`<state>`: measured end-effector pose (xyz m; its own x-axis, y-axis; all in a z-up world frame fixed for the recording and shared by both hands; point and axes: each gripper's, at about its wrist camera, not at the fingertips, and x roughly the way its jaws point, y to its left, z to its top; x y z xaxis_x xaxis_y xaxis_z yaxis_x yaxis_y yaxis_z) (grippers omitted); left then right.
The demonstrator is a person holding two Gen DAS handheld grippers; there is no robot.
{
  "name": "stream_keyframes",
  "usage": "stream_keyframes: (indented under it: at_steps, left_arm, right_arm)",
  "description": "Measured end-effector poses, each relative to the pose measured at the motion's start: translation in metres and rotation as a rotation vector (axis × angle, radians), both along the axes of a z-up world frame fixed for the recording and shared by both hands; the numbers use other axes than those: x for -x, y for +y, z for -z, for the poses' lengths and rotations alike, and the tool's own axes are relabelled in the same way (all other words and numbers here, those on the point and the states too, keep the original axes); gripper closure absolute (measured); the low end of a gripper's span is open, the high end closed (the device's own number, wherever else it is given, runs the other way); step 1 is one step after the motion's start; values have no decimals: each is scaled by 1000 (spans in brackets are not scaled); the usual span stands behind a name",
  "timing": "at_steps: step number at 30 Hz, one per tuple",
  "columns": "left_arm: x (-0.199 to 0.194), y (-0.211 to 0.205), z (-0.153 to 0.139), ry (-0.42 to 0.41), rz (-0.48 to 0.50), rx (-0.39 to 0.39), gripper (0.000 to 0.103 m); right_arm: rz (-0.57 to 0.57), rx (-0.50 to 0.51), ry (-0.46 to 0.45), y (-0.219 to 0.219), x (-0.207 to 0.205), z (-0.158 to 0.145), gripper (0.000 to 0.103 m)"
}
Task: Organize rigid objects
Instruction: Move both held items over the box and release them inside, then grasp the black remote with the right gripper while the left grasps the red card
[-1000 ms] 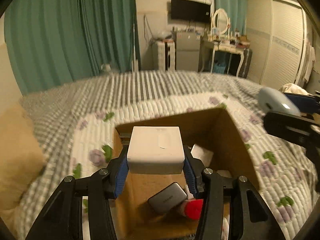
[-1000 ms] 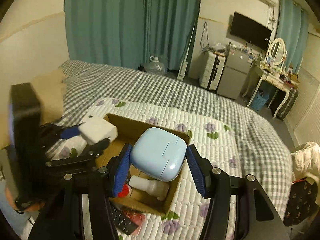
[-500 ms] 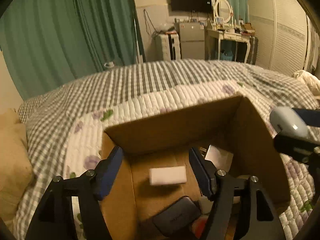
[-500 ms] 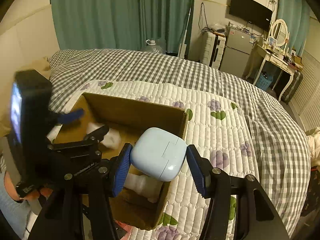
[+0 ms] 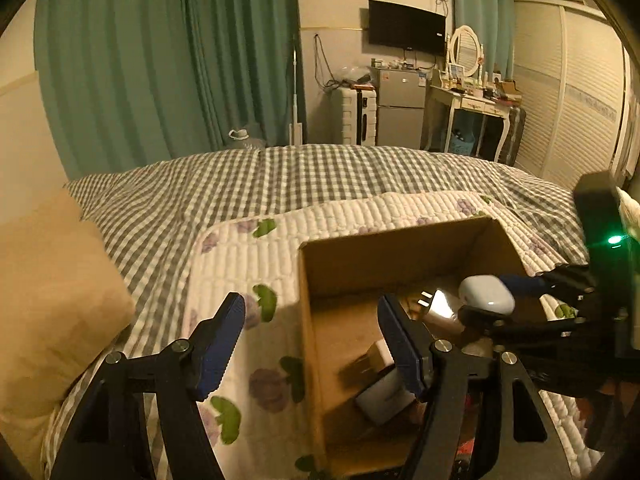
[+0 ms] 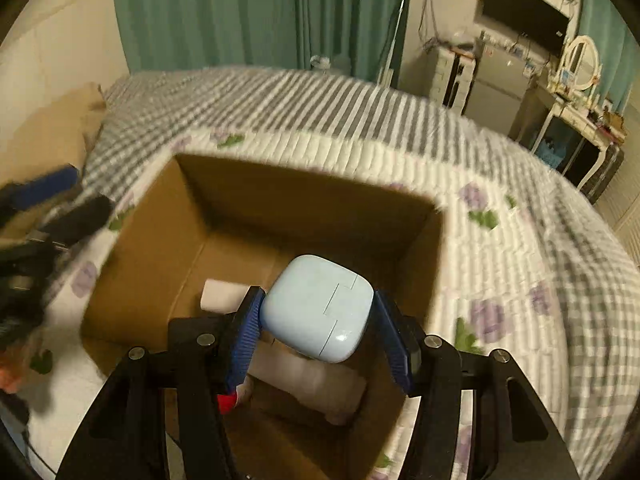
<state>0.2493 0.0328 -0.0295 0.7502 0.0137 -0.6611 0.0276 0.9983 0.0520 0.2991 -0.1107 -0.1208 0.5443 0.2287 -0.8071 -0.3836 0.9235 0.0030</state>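
An open cardboard box [image 5: 308,280] [image 6: 152,216] sits on a quilted floral blanket on the bed. My left gripper [image 5: 312,336] is open and empty, over the box's left wall. The white charger block [image 5: 384,396] lies inside the box, also visible in the right wrist view [image 6: 220,296]. My right gripper [image 6: 316,320] is shut on a pale blue rounded case [image 6: 316,308] and holds it above the box's inside; it also shows in the left wrist view [image 5: 486,294]. A white bottle [image 6: 316,384] lies in the box under the case.
A beige pillow [image 5: 48,300] lies at the left. The grey checked bedspread [image 5: 280,176] stretches beyond the blanket. Green curtains, a fridge and a dressing table stand at the far wall. The left gripper shows blurred at the left edge of the right wrist view [image 6: 48,216].
My left gripper opened and dropped the white charger block into the box, then moved left. My right gripper carried the blue case over the box's opening.
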Motion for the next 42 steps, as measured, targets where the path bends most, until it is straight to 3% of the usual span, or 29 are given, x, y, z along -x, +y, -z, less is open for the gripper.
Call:
stream_keyframes:
  at_steps: [5, 12, 16, 18, 22, 28, 37, 42]
  left_arm:
    - [14, 7, 0, 3, -7, 12, 32]
    - [56, 3, -30, -43, 25, 22, 32]
    - [90, -2, -44, -61, 42, 32, 21]
    - [103, -3, -47, -66, 44, 24, 19]
    - [130, 0, -40, -67, 12, 19, 2]
    - [146, 10, -6, -27, -40, 24, 1]
    - [139, 28, 57, 74, -117, 41, 1]
    - [134, 36, 68, 105, -136, 63, 1]
  right_arm:
    - [34, -22, 3, -3, 2, 6, 44]
    - [16, -25, -119, -8, 49, -62, 32]
    - [7, -25, -189, -12, 91, -99, 22]
    - [5, -21, -206, -13, 107, -107, 19]
    - [-9, -31, -231, -17, 145, -110, 9]
    - [-33, 36, -232, -7, 177, -65, 3]
    - [-176, 197, -67, 51, 164, 48, 3]
    - [-214, 231, 38, 68, 150, 88, 3]
